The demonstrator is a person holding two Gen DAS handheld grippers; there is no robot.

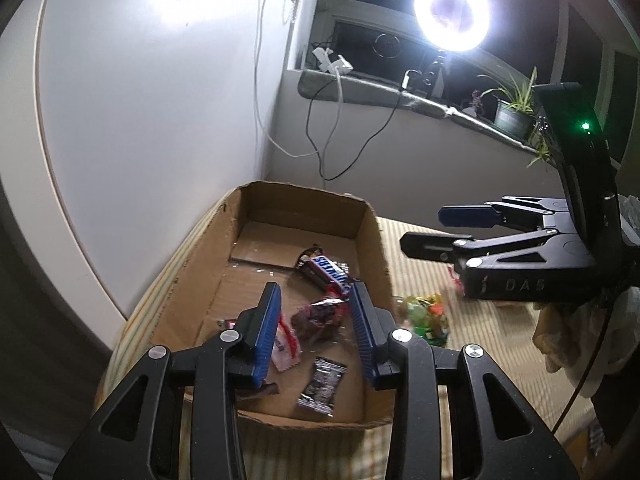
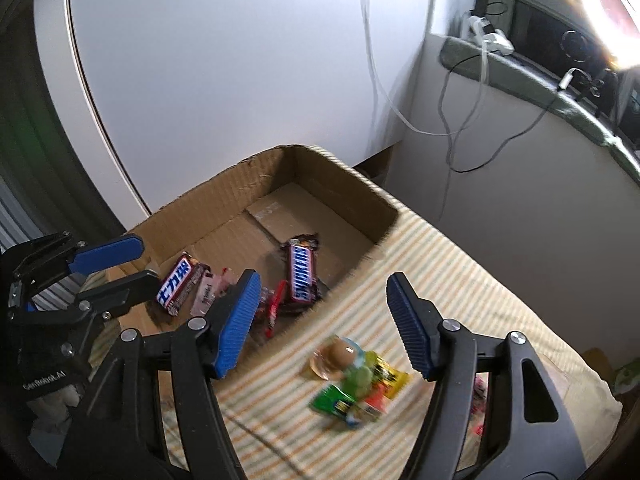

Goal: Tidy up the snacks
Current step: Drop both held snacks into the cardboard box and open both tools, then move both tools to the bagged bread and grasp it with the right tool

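A shallow cardboard box [image 1: 372,248] [image 2: 340,188] sits on a striped cloth. It holds a Snickers bar [image 1: 330,274] [image 2: 302,276], a second bar with a blue label [image 2: 178,284], a dark silver packet [image 1: 322,386] and other wrappers. My left gripper [image 1: 316,332] hovers open over the box with nothing between its fingers. My right gripper [image 2: 320,320] is open above a pile of bright green, yellow and orange sweets [image 2: 356,380] [image 1: 426,316] on the cloth, right of the box.
A white wall panel [image 2: 240,60] stands behind the box. A windowsill [image 1: 400,96] with cables, a ring lamp [image 1: 452,14] and a potted plant [image 1: 514,110] lies beyond. Each gripper shows in the other's view: the right gripper [image 1: 424,232], the left gripper [image 2: 132,268].
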